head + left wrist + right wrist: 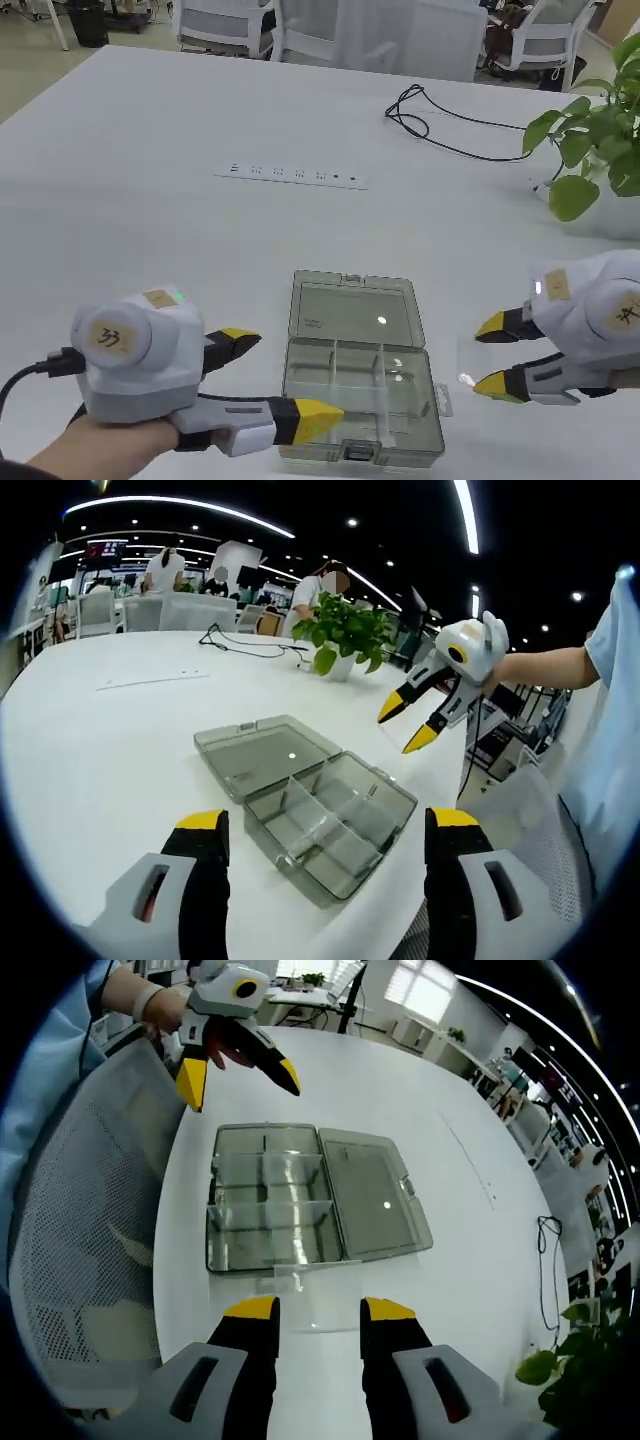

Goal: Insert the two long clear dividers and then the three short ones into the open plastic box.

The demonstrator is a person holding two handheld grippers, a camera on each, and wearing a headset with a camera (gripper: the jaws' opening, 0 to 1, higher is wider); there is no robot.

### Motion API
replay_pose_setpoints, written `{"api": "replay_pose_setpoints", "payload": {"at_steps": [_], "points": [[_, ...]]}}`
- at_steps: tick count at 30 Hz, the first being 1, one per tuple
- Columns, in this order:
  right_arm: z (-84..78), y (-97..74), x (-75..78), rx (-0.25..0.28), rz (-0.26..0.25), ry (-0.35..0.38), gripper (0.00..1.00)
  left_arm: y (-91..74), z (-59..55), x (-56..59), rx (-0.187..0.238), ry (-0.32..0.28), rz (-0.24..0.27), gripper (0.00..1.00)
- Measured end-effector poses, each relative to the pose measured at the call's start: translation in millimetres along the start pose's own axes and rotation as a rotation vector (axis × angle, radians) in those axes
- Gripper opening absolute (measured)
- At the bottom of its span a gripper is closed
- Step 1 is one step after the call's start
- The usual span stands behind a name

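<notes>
Sitting by your table's [150, 130] near edge: box [352, 312], bare surface around. Your left gripper [285, 378] gapes wide, empty. Your right gripper [489, 354] stands narrower, a clear divider [298, 1290] at its tips; grip cannot be told.

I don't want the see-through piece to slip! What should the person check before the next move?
1. Lid of the plastic box open and out of the way: ok.
2. Some dividers already stand in the box: ok. How many: cannot tell.
3. Loose clear divider lies on the table just in front of the right gripper: ok.
4. Right gripper open and holding nothing: ok.
5. Left gripper open, by the box: ok.
6. Right jaws lined up on the loose divider's edge: cannot tell.
</notes>
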State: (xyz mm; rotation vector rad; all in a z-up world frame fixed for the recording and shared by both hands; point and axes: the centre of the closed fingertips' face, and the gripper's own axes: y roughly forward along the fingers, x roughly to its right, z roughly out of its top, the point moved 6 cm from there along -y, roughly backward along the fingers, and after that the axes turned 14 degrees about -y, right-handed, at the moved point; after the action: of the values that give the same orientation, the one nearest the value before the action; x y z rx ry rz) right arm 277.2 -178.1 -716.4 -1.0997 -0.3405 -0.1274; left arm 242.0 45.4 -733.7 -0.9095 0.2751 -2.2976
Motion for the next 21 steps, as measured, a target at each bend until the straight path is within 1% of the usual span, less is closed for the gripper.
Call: {"api": "replay_pose_setpoints", "payload": {"at_steps": [1, 2, 4, 5, 8, 9, 11, 12, 15, 16, 17, 18, 19, 20, 21], "points": [[4.0, 1.3, 0.3, 0.006, -0.002, -0.006, 0.32, 2.7, -2.2, 0.8, -0.026, -0.027, -0.002, 0.78], [10.5, 3.0, -0.1, 0.016, -0.004, -0.020, 0.32, 3.5, -3.1, 1.0, -0.038, -0.037, -0.001, 0.76], [20.6, 5.2, -0.7, 0.027, -0.005, -0.050, 0.32, 8.5, -2.7, 3.7, -0.047, -0.047, -0.017, 0.73], [25.0, 5.9, -1.2, 0.033, -0.004, -0.060, 0.32, 11.0, -3.2, 5.4, -0.059, -0.058, -0.018, 0.71], [39.7, 8.4, -2.4, 0.054, -0.009, -0.095, 0.32, 16.0, -3.0, 9.5, -0.077, -0.085, -0.032, 0.66], [45.5, 9.7, -3.1, 0.058, -0.010, -0.110, 0.32, 17.5, -2.3, 11.5, -0.075, -0.092, -0.045, 0.65], [54.8, 11.4, -4.5, 0.073, -0.008, -0.121, 0.32, 20.7, -0.8, 15.0, -0.074, -0.129, -0.058, 0.63], [58.1, 12.1, -5.1, 0.078, -0.008, -0.128, 0.32, 22.4, 0.7, 17.0, -0.067, -0.147, -0.071, 0.62], [68.9, 15.7, -6.4, 0.086, -0.015, -0.169, 0.32, 25.5, 2.1, 18.8, -0.061, -0.194, -0.081, 0.56], [71.7, 16.5, -6.6, 0.091, -0.018, -0.173, 0.32, 26.6, 2.7, 19.8, -0.057, -0.229, -0.086, 0.55], [74.5, 17.5, -6.7, 0.094, -0.020, -0.174, 0.32, 27.2, 3.3, 20.5, -0.050, -0.248, -0.094, 0.53], [77.8, 19.1, -7.3, 0.095, -0.022, -0.189, 0.32, 27.7, 3.7, 20.8, -0.046, -0.279, -0.099, 0.50], [81.0, 20.6, -7.1, 0.094, -0.030, -0.209, 0.32, 27.8, 3.7, 21.3, -0.046, -0.296, -0.108, 0.46], [82.7, 21.7, -7.9, 0.091, -0.029, -0.214, 0.32, 27.9, 3.9, 20.8, -0.042, -0.305, -0.110, 0.42], [85.7, 22.9, -9.2, 0.095, -0.027, -0.226, 0.32, 27.7, 3.9, 20.2, -0.036, -0.317, -0.109, 0.39]]}}
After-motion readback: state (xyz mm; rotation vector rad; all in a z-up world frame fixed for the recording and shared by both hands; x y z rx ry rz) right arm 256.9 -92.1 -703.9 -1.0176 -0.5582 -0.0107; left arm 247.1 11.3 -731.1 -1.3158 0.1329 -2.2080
